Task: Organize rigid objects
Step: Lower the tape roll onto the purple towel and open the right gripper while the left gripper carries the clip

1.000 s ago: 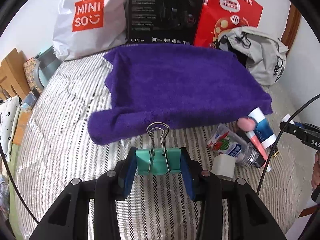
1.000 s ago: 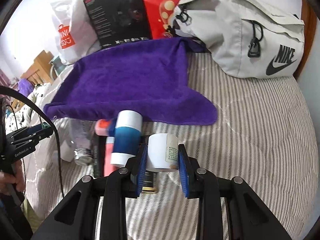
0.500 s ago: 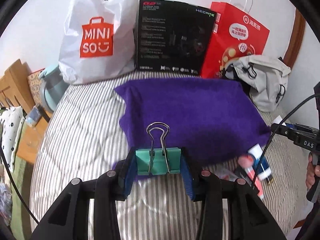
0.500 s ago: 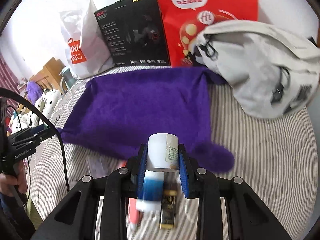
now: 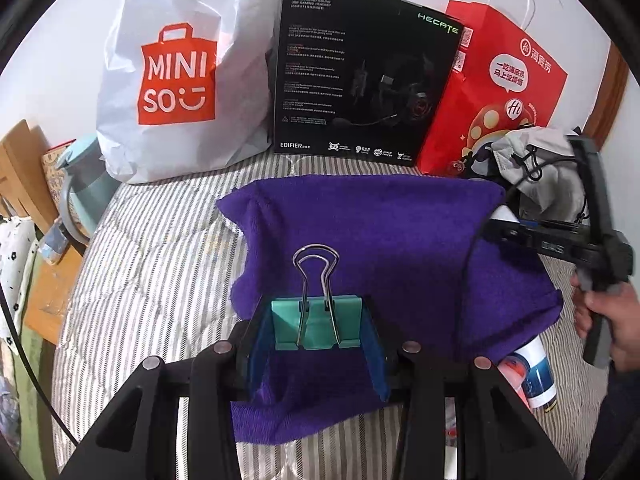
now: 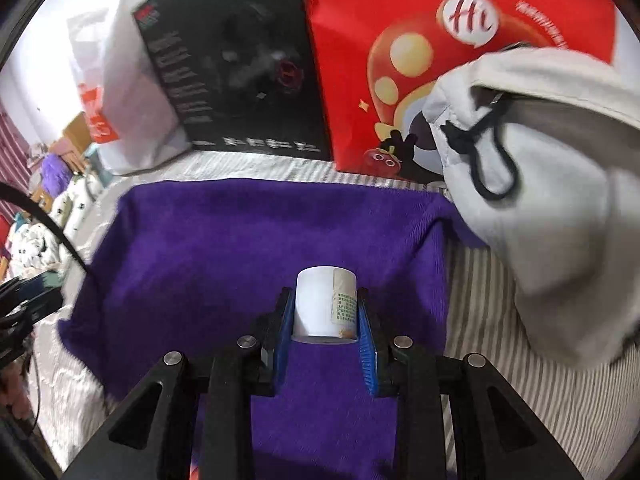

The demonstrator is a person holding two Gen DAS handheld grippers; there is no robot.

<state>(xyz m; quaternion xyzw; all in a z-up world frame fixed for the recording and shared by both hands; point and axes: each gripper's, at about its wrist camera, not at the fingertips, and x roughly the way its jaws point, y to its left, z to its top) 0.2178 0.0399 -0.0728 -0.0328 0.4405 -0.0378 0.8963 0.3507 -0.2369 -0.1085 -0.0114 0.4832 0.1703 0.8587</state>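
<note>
Since both carried items hang over the purple towel (image 5: 360, 232) spread on the striped bed (image 5: 152, 264), that towel reads as the collecting spot for the rigid things, though this is a judgement. Other items lie off its near right edge on the bedding: a blue-and-white tube (image 5: 538, 376) and something pink beside it, too hidden to name. Against the far wall stand a white shopping bag (image 5: 176, 72), a black headset box (image 5: 360, 72) and a red paper bag (image 5: 496, 80), with a grey bag (image 6: 560, 208) at the towel's far right corner.

In the left wrist view, the left hand-held gripper (image 5: 316, 324) is closed to a medium width on a teal binder clip (image 5: 316, 322), pads pressing its two sides, wire handles pointing away. In the right wrist view, the right hand-held gripper (image 6: 325, 312) is narrowed on a small white bottle (image 6: 326, 304), clamped by its sides, its label facing right. Whether either item touches the towel cannot be told.
</note>
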